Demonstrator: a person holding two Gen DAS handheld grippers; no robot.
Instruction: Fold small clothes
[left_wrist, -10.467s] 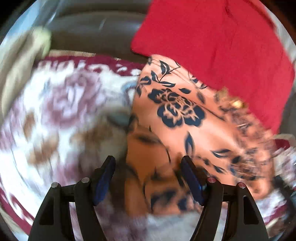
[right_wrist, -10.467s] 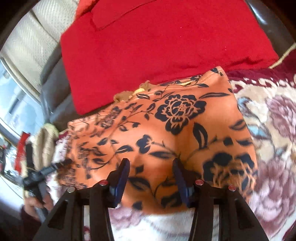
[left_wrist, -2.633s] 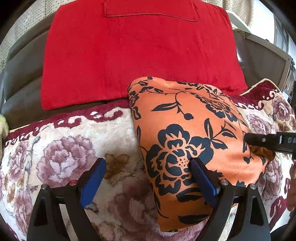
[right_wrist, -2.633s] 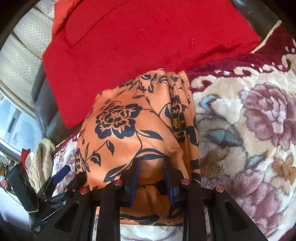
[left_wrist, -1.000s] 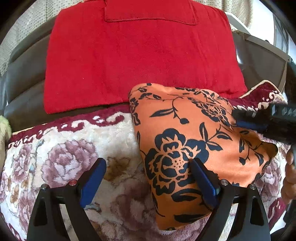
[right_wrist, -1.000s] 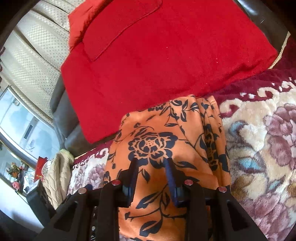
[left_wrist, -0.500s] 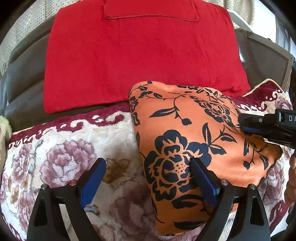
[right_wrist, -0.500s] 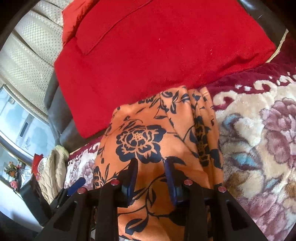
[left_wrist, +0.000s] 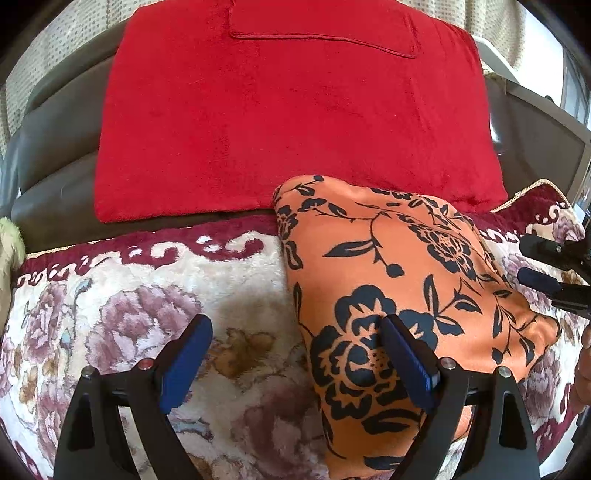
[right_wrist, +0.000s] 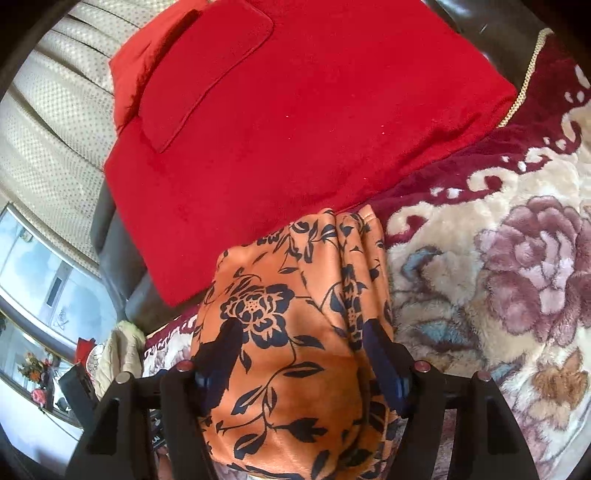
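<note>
1. Left wrist view: the left gripper (left_wrist: 295, 354) is held wide apart, empty, over the plush floral blanket (left_wrist: 147, 295); the right gripper (left_wrist: 554, 269) is seen beside it.
2. Right wrist view: the right gripper (right_wrist: 303, 354) is spread, astride the folded silky orange floral garment (right_wrist: 295, 314), bundled below a red velvety cushion (right_wrist: 295, 110).

Bare floral blanket (left_wrist: 122, 295) lies free left of the orange garment (left_wrist: 388, 266), room to pass there. The red cushion (left_wrist: 288, 110) walls the far side, touching the garment's far edge. Right of it, the blanket (right_wrist: 498, 277) looks unobstructed.
</note>
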